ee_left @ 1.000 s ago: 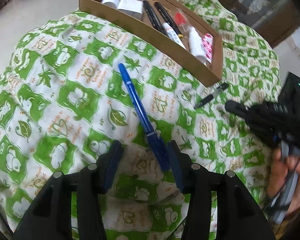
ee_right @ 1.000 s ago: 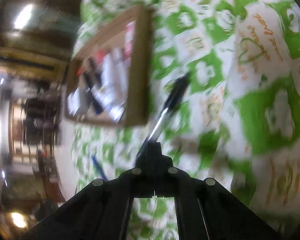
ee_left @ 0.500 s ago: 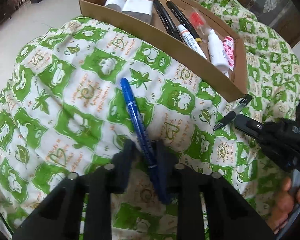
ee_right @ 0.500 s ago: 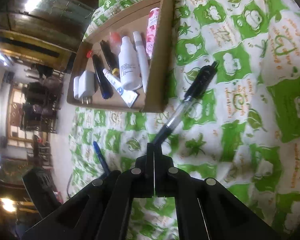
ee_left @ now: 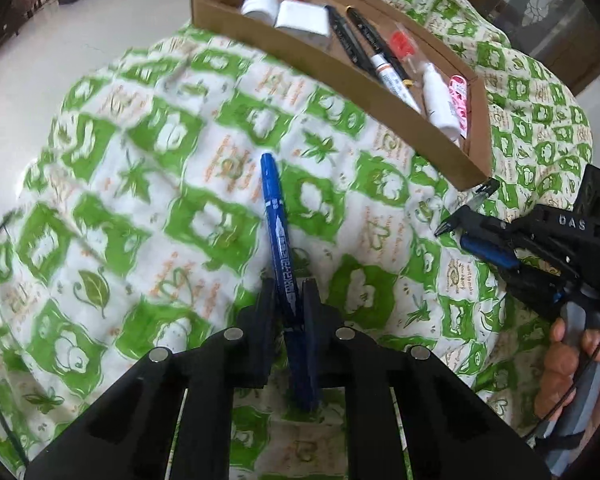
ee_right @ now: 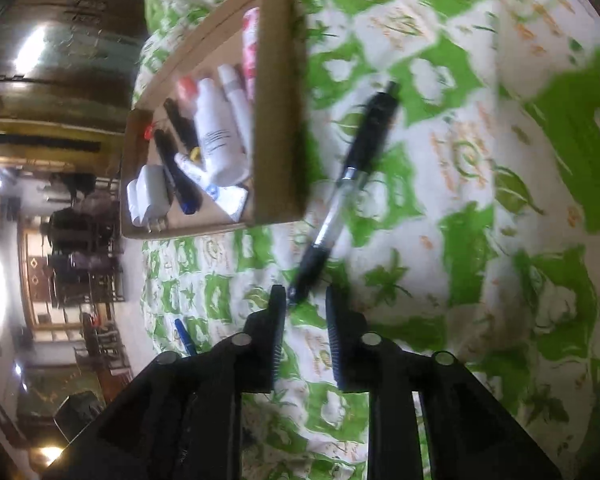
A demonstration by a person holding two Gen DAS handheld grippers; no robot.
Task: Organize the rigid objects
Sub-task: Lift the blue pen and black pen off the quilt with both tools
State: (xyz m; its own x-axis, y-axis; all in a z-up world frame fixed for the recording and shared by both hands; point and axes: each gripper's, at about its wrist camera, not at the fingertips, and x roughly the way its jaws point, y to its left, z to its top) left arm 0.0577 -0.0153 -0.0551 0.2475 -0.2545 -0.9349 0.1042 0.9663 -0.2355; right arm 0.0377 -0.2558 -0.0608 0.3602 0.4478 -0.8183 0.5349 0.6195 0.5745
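Observation:
My left gripper (ee_left: 287,292) is shut on a blue marker (ee_left: 278,228), which points away over the green-and-white cloth (ee_left: 140,200). My right gripper (ee_right: 303,304) is open; a black-and-clear pen (ee_right: 352,184) lies on the cloth with its tip just at the fingertips, not held. The right gripper also shows in the left wrist view (ee_left: 456,228). A brown cardboard tray (ee_left: 380,92) holds markers, a white bottle (ee_left: 438,98), a pink tube and a white charger; it also shows in the right wrist view (ee_right: 278,120).
The cloth covers a rounded soft surface that drops off to a pale floor (ee_left: 40,60) on the left. The tray sits at the far side. Dark furniture and lamps stand in the room behind (ee_right: 60,200).
My left gripper closed on the blue marker and lifted its near end. My right gripper opened and let go of the black pen, which now lies on the cloth.

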